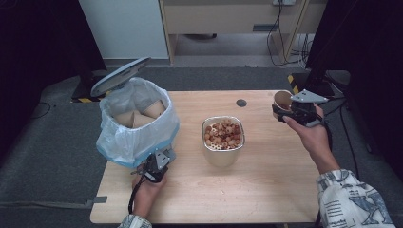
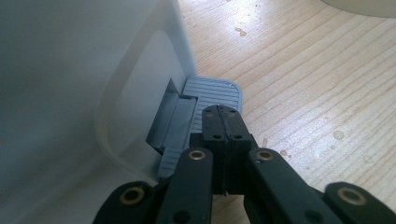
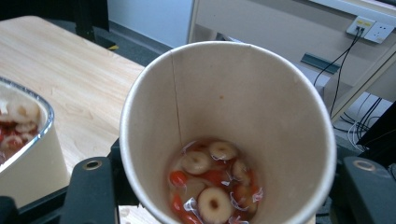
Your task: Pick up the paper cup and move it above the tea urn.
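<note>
My right gripper (image 3: 219,186) clamping a paper cup (image 3: 229,107) of fruit pieces, my left gripper (image 2: 223,116) closed empty, apparently pressing the bin pedal (image 2: 212,93).

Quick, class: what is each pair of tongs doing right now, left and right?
Left tongs: closed, empty, tips over the bin's grey pedal.
Right tongs: closed on a paper cup with food pieces at the bottom.

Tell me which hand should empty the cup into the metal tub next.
Right, probably. The right gripper already holds the paper cup with food in it, near the tub. The left gripper is shut, at the bin's pedal.
</note>
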Demonstrator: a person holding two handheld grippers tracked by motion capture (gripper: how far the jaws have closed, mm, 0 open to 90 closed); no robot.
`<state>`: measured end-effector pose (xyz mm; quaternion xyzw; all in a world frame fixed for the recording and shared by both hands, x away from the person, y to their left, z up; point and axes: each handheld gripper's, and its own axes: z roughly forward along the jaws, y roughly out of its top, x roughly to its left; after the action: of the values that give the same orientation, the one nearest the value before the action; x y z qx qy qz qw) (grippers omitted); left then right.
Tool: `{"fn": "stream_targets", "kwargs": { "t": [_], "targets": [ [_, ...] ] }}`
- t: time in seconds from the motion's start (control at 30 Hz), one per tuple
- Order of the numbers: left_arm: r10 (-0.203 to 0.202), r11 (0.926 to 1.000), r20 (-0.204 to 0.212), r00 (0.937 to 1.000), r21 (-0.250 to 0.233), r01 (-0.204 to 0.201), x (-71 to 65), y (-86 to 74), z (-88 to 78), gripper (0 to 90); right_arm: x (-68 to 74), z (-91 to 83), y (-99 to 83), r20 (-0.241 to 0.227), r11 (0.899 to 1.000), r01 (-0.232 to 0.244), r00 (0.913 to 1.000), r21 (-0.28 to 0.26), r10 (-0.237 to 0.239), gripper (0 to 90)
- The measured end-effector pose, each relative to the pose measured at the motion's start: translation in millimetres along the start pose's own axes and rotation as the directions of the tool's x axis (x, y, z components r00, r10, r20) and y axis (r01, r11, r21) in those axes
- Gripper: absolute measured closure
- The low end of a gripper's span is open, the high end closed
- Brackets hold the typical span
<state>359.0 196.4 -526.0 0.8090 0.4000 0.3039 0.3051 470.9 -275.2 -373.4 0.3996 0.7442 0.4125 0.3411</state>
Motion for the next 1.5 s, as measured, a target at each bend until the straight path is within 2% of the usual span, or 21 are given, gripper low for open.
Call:
{"fn": "stream_targets", "kwargs": {
  "t": [0.03,0.13,0.3,0.33,0.57,0.67,0.8,0.93,1.03,1.23,1.37,1.4,1.5],
  "targets": [
    [0.001,1.0000,0.000,1.0000,0.000,-0.001,0.0,0.0,0.0,89.2,1.1,0.4,1.4,-0.006,1.000,-0.003,1.0000,-0.006,0.003,34.9],
    [0.001,1.0000,0.000,1.0000,0.000,-0.001,0.0,0.1,0.1,89.2,9.0,1.3,7.7,-0.047,0.999,0.037,0.9982,-0.016,-0.038,34.9],
    [0.001,1.0000,-0.001,1.0000,0.000,-0.001,-0.1,0.0,0.1,89.2,9.8,1.4,12.4,-0.045,0.999,0.040,0.9982,-0.016,-0.040,34.9],
    [0.000,1.0000,0.000,1.0000,-0.001,0.000,0.0,0.0,0.1,89.2,13.3,1.1,16.2,-0.062,0.998,0.063,0.9960,-0.026,-0.065,34.9],
    [0.001,1.0000,-0.001,1.0000,0.000,-0.001,-0.1,0.1,0.1,89.2,18.9,1.7,29.8,-0.065,0.994,0.103,0.9924,-0.029,-0.105,34.9],
    [0.001,1.0000,0.000,1.0000,0.000,-0.001,0.0,0.1,0.1,89.2,25.3,1.8,37.1,-0.084,0.989,0.143,0.9857,-0.039,-0.146,34.9],
    [0.000,1.0000,0.001,1.0000,-0.001,0.000,0.1,0.1,0.2,89.2,25.4,2.1,44.0,-0.080,0.989,0.146,0.9857,-0.036,-0.148,34.8],
    [0.001,1.0000,0.000,1.0000,0.000,-0.001,-0.1,0.1,0.2,89.2,33.7,1.7,50.1,-0.099,0.980,0.194,0.9752,-0.050,-0.198,34.9],
    [0.002,1.0000,-0.001,1.0000,0.000,-0.002,-0.1,0.2,0.2,89.2,32.7,1.7,53.0,-0.092,0.980,0.192,0.9762,-0.052,-0.196,34.9],
    [0.002,1.0000,-0.001,1.0000,0.000,-0.002,-0.2,0.2,0.2,89.2,37.8,1.0,57.7,-0.097,0.970,0.237,0.9657,-0.051,-0.241,34.9],
    [0.003,1.0000,-0.001,1.0000,0.001,-0.003,-0.2,0.3,0.2,89.2,35.3,0.8,62.8,-0.083,0.974,0.219,0.9712,-0.056,-0.223,34.9],
    [0.002,1.0000,-0.001,1.0000,0.001,-0.002,-0.1,0.3,0.2,89.2,39.2,0.4,66.6,-0.091,0.970,0.233,0.9668,-0.067,-0.239,34.9],
    [0.002,1.0000,-0.002,1.0000,0.001,-0.002,-0.2,0.3,0.2,89.2,41.3,0.5,69.3,-0.092,0.965,0.253,0.9616,-0.067,-0.259,34.9]
  ]
}}
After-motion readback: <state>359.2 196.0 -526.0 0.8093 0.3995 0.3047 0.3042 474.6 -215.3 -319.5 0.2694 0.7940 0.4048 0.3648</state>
